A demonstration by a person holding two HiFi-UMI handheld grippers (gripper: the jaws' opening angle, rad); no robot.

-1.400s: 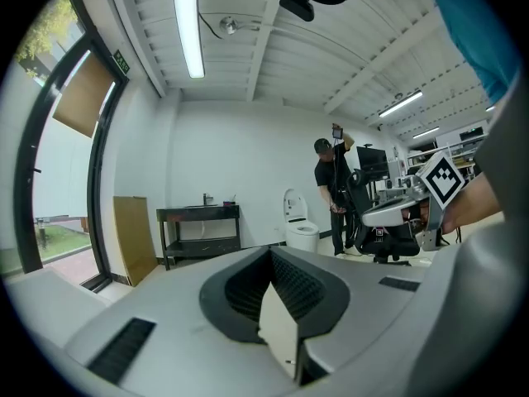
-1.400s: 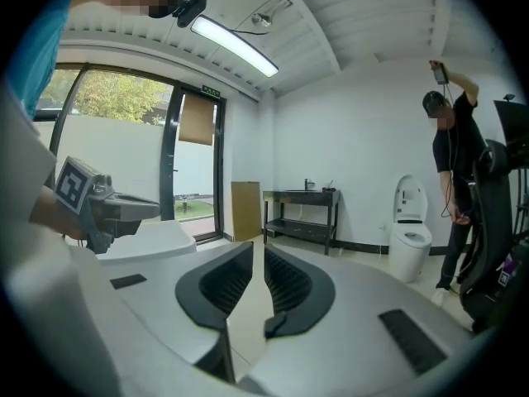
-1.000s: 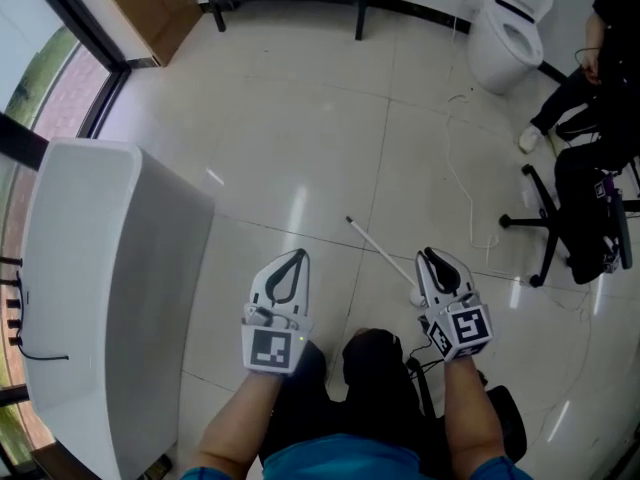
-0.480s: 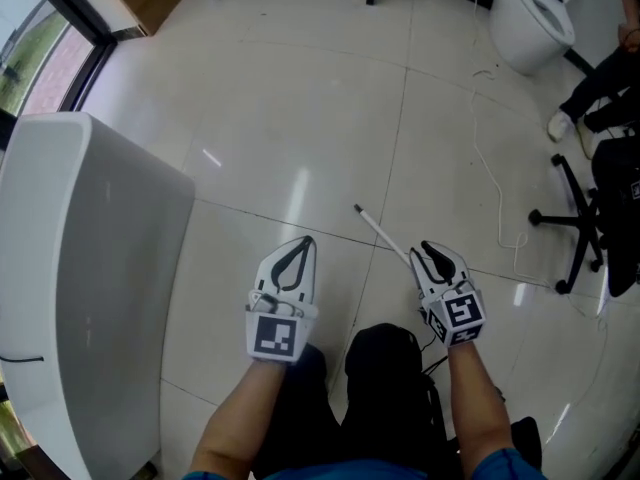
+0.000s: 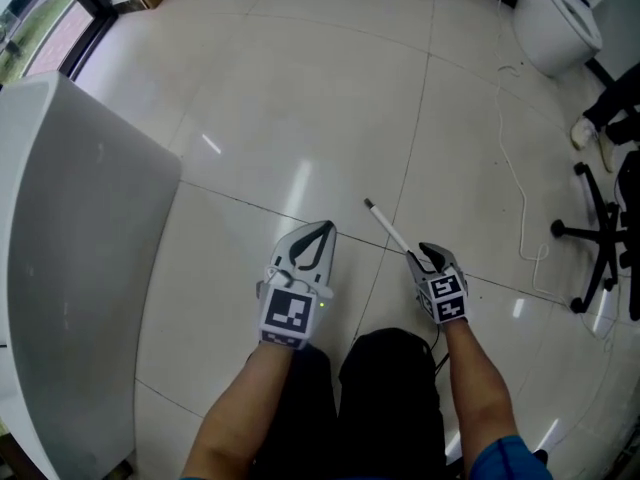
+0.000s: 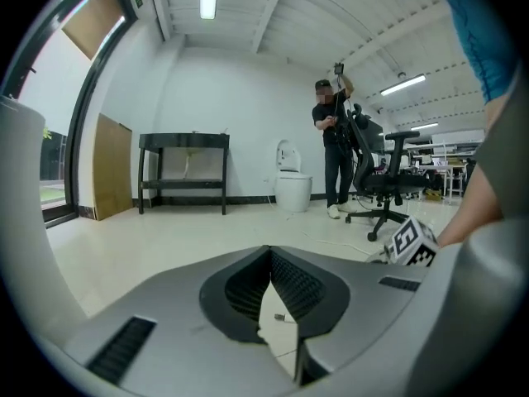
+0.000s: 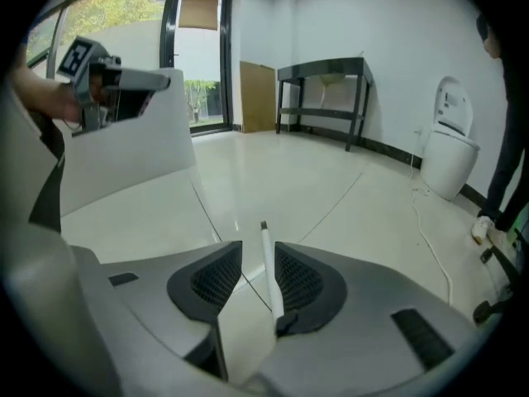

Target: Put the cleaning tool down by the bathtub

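Two claws are held low over the tiled floor [image 5: 300,98]. The bathtub [image 5: 70,268] is seen far left, well apart. The left claw [image 5: 322,230] is closed and empty. The cleaning tool [image 5: 388,228], a thin white stick, is seen between the opening jaws of the right claw [image 5: 428,255], against one jaw and clear of the other. A cable [image 5: 501,118], a toilet [image 5: 558,13] and an office chair [image 5: 590,233] are seen further right.

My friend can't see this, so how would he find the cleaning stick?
Start at the big white bathtub on the left, then go across to the right gripper, whose jaws are opening. The cleaning stick sits between them: a thin white rod, straight, unlike the wiggly cable nearby.
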